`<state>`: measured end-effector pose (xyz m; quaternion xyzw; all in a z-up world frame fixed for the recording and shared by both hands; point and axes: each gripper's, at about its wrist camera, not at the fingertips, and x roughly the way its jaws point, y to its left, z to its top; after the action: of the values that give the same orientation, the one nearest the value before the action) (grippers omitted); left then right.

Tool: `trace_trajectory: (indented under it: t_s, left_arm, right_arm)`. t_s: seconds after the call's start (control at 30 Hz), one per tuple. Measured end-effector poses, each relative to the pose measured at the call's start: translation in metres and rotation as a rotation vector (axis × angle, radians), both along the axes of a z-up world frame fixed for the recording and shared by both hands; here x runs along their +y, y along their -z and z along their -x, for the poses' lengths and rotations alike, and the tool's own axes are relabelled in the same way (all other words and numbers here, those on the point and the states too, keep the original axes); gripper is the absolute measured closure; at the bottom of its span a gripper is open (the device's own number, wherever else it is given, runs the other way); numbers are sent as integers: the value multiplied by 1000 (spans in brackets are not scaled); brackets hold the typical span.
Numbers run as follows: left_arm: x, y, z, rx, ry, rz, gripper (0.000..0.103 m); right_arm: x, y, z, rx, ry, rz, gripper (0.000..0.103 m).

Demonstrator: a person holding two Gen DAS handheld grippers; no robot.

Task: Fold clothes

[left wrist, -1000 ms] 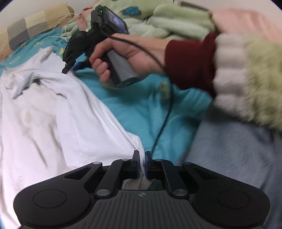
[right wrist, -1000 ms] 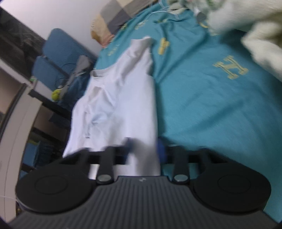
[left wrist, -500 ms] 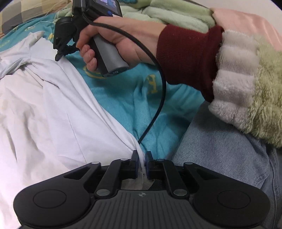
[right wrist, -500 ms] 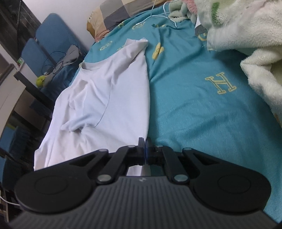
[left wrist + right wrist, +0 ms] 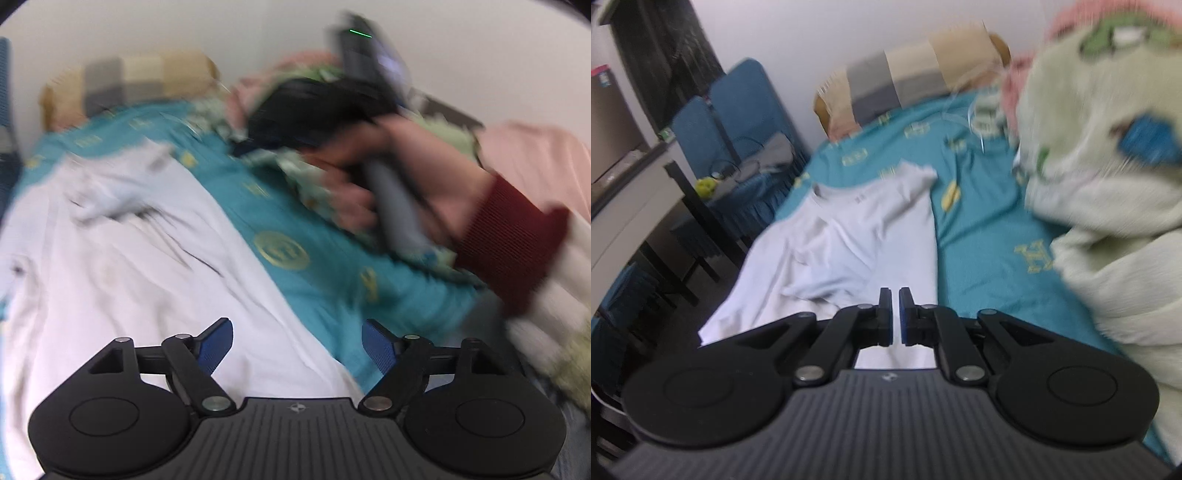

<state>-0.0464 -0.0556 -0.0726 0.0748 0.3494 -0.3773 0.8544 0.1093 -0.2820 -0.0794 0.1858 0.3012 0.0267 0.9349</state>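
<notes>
The left tongs (image 5: 297,343) are now spread wide, and nothing is held between the blue pads (image 5: 216,345); half a second ago they were shut on the hem of the white T-shirt (image 5: 140,280). The shirt is left lying flat on the teal bed sheet (image 5: 332,280), its edge passing under the open gap. The right tongs (image 5: 896,316) are seen almost shut, with only a thin slit between the fingers; whether cloth is pinched there cannot be told, though white shirt fabric (image 5: 857,236) is seen just beyond the tips. In the left view the right hand (image 5: 406,184) is raised higher than before, above the sheet and before the green blanket (image 5: 1108,177). Both views are blurred.
</notes>
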Motion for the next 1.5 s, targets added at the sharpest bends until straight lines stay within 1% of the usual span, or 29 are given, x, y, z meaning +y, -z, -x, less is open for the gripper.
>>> trace_trajectory:
  t_s: [0.1, 0.2, 0.23, 0.27, 0.3, 0.33, 0.37, 0.43, 0.5, 0.7, 0.73, 0.77, 0.8, 0.9, 1.03, 1.23, 1.33, 1.37, 1.47, 1.5]
  left_arm:
    - [22, -13, -7, -53, -91, 18, 20]
    - [41, -20, -15, -97, -195, 15, 17]
    - [47, -22, -18, -106, -228, 17, 15]
    - [49, -24, -22, -117, -260, 18, 14]
    - [53, -27, -24, -128, -289, 21, 11]
    - [58, -30, -27, -139, -317, 24, 8]
    - [62, -33, -29, -147, -341, 29, 6]
    - [73, -40, -34, -158, -384, 39, 2]
    - [78, -44, -35, -165, -413, 43, 0]
    - [85, -44, -38, -164, -449, 37, 0]
    - [86, -44, -39, -163, -455, 35, 0]
    - [86, -43, -39, -162, -461, 34, 0]
    - [87, -42, -41, -160, -469, 34, 0]
    - [92, -40, -45, -141, -497, 47, 0]
    - [101, -37, -52, -96, -537, 79, 0]
    - [113, -39, -59, -72, -600, 96, 0]
    - [119, -42, -71, -50, -620, 100, 0]
    - [122, -44, -82, -39, -625, 96, 0]
    - [134, -55, -130, -61, -715, 15, 0]
    - [140, -55, -148, -49, -752, 0, 0]
  right_arm:
    - [8, -26, 27, -53, -7, 27, 95]
    - [15, -44, 49, -91, -8, 37, 93]
    - [17, -49, 57, -100, -6, 36, 86]
    - [19, -51, 64, -111, -6, 33, 63]
    - [21, -53, 71, -124, -7, 29, 51]
    - [23, -54, 79, -138, -7, 26, 34]
    - [25, -55, 86, -152, -8, 25, 31]
    - [30, -56, 97, -159, -12, 37, 31]
    - [37, -54, 105, -161, -13, 55, 31]
    - [55, -42, 120, -169, -24, 93, 31]
    - [57, -40, 121, -169, -26, 97, 30]
    - [59, -38, 121, -170, -29, 99, 21]
    - [60, -36, 121, -172, -30, 101, 17]
    - [60, -33, 119, -174, -26, 101, 18]
    - [58, -29, 118, -165, -23, 82, 18]
    - [58, -25, 117, -153, -12, 86, 18]
    - [58, -23, 116, -147, -14, 87, 18]
    - [57, -21, 116, -141, -14, 85, 18]
    - [55, -16, 113, -118, -8, 75, 18]
    - [54, -13, 111, -107, -7, 73, 18]
